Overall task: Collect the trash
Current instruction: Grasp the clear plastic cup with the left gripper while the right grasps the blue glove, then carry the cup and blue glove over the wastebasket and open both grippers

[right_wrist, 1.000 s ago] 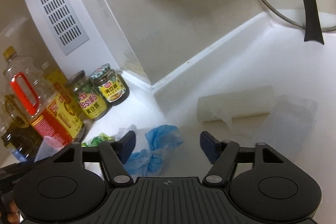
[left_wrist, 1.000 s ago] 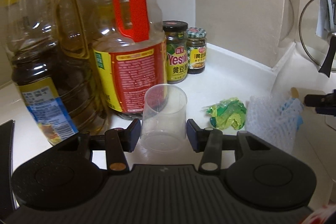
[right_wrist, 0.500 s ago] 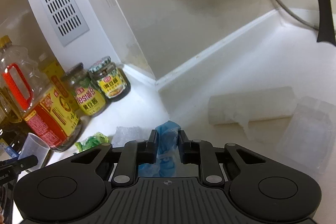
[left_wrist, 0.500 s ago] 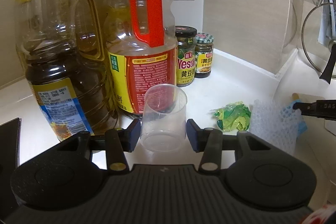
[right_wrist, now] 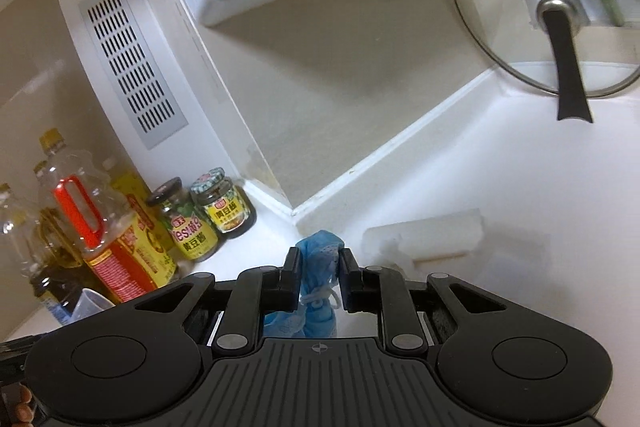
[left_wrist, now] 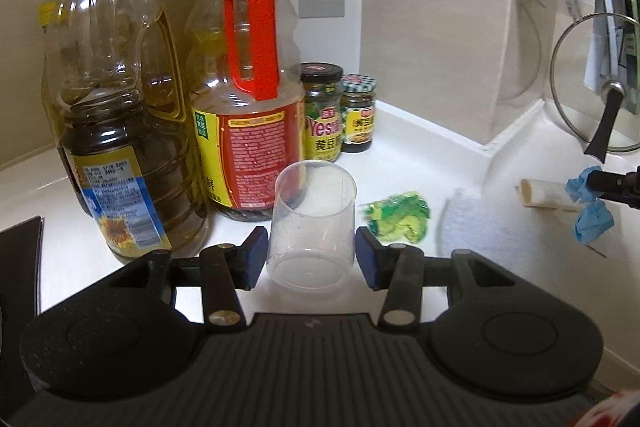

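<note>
- While the left gripper clasps a clear plastic cup, crumpled green wrapper lies beyond on the white table
- right gripper, jaws just closed, pinches a blue mask above the table; paper roll behind

Blue mask, green wrapper, red-handled bottle.

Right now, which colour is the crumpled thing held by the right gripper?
Light blue; the crumpled thing shows best in the right wrist view.

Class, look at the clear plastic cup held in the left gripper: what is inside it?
Nothing shows inside the clear plastic cup; through its wall only the red-labelled oil bottle and white counter behind appear. Nothing there is hidden.
</note>
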Demonstrator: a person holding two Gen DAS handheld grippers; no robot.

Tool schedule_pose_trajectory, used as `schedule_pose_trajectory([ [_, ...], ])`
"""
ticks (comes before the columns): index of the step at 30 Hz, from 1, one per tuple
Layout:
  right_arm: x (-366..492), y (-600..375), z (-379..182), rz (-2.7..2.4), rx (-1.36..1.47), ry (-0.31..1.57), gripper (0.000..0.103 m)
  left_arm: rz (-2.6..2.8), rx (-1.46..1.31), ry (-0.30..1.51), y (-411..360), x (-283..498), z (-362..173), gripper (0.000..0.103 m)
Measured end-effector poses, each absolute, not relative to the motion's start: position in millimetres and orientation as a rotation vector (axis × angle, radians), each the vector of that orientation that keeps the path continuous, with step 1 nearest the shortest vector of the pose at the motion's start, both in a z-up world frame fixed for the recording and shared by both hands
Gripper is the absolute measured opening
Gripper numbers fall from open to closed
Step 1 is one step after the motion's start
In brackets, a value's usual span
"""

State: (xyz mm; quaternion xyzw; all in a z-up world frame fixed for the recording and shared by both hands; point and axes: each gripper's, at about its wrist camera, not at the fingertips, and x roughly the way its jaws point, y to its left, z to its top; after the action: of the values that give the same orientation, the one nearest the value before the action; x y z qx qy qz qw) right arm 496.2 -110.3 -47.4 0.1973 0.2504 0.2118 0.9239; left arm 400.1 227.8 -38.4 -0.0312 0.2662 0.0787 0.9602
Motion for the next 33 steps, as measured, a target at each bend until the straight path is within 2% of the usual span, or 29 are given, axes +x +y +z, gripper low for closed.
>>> schedule_pose_trajectory([
  [33, 322, -194, -25, 0.656, 0.400, 0.534, 0.020, 0.174, -0.090, 0.515, 95, 220, -12, 0.044],
])
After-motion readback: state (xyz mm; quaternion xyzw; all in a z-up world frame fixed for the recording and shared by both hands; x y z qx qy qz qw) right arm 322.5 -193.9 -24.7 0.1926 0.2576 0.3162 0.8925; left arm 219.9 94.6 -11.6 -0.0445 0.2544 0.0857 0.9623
